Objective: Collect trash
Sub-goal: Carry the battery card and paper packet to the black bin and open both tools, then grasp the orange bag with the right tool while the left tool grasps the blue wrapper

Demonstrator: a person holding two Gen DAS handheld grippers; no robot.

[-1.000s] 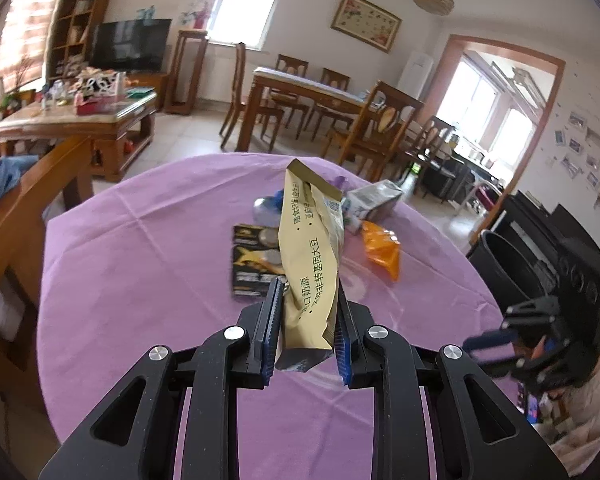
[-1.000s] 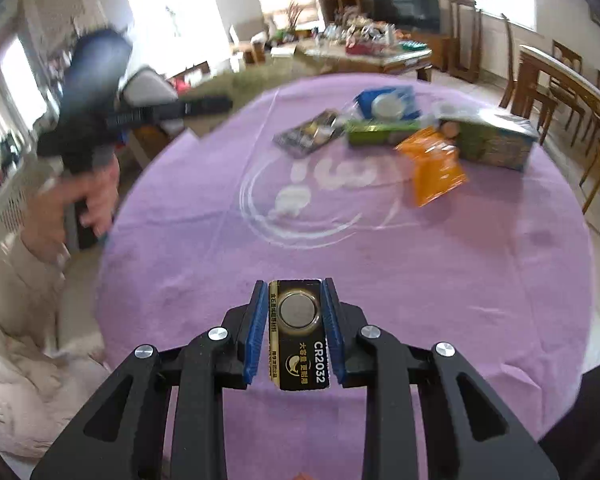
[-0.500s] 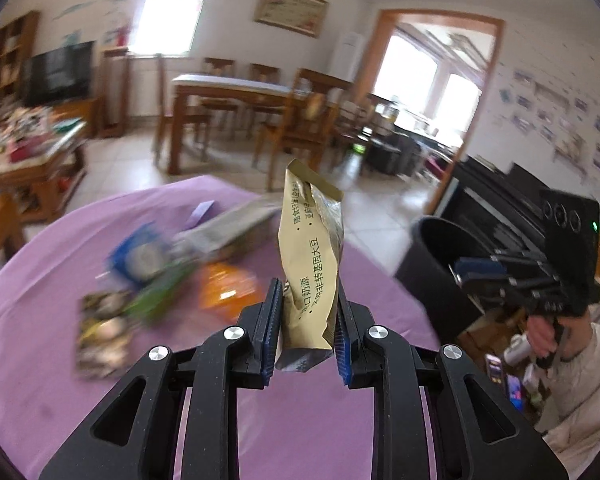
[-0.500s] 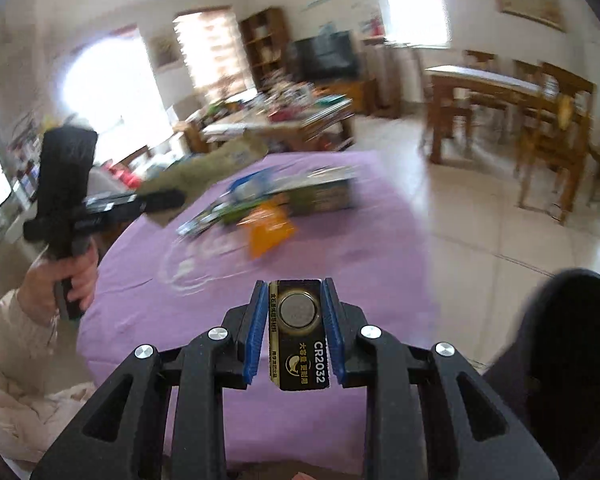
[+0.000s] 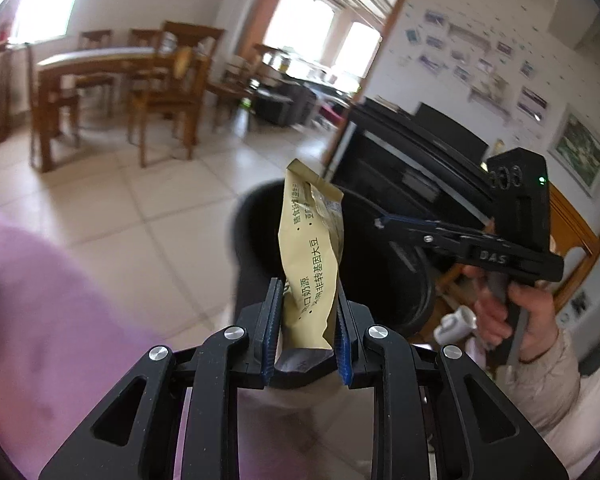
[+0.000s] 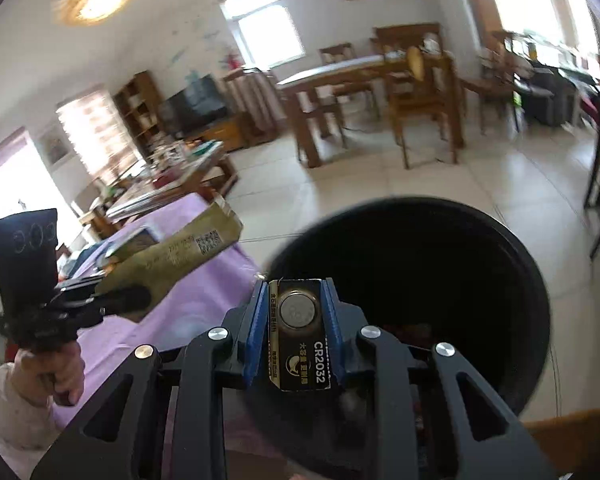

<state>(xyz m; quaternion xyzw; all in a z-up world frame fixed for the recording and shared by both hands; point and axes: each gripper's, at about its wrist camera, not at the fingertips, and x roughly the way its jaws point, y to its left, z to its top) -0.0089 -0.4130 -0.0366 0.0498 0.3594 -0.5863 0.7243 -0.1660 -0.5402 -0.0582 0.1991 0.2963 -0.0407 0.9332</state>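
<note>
My left gripper (image 5: pixel 306 320) is shut on a tan snack wrapper (image 5: pixel 310 256) with green print, held upright in front of the black trash bin (image 5: pixel 256 240). My right gripper (image 6: pixel 296 316) is shut on a black CR2032 battery card (image 6: pixel 300 336) and hangs over the near rim of the bin (image 6: pixel 440 280), whose dark opening fills the right wrist view. The left gripper (image 6: pixel 112 300) with the wrapper (image 6: pixel 180 256) shows at the left of the right wrist view. The right gripper (image 5: pixel 384 222) shows at the right of the left wrist view.
The purple-clothed table (image 6: pixel 204 288) lies to the left of the bin, with more trash (image 6: pixel 132 240) on it. A black piano (image 5: pixel 420 160) stands behind the bin. Wooden dining table and chairs (image 6: pixel 380 92) stand across the tiled floor (image 5: pixel 140 208).
Both grippers have swung from over the table to the black bin on the right, each still holding its item. The bin now fills the right wrist view.
</note>
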